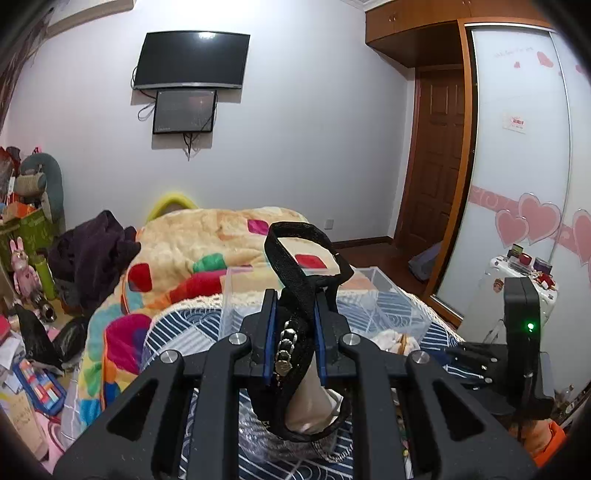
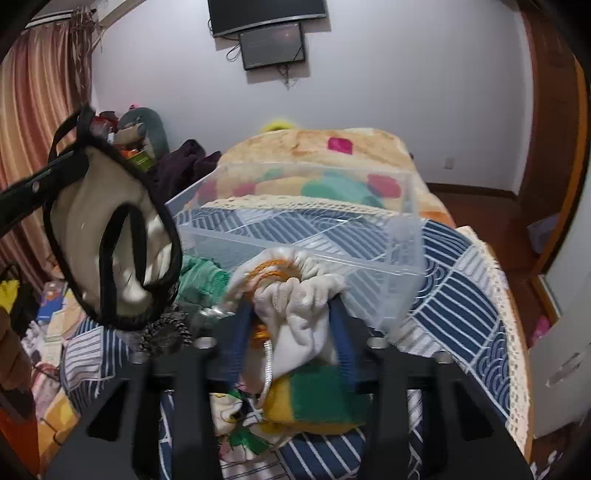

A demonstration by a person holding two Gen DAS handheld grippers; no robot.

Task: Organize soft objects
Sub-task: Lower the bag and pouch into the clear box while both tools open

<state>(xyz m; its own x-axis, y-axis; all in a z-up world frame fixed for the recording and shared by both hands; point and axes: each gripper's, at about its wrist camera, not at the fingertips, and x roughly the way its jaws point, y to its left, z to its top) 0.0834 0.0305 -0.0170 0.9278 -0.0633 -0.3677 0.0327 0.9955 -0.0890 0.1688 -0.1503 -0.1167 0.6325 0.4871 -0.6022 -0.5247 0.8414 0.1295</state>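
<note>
Left tool (image 1: 294,328) pinches a black eye mask (image 1: 295,347) between its blue pads, held up above the bed (image 2: 461,295), strap looping over the fingertips. Right tool (image 2: 291,332) clamps a white drawstring pouch (image 2: 295,306) just in front of the clear plastic bin (image 2: 314,221) sitting on the striped bedspread; green knit item (image 2: 201,277) lies beside the pouch.

Right gripper (image 2: 291,332) motion-blurred; white pouch (image 2: 299,314) hides its fingertips (TV (image 2: 266,14) cut off above).
</note>
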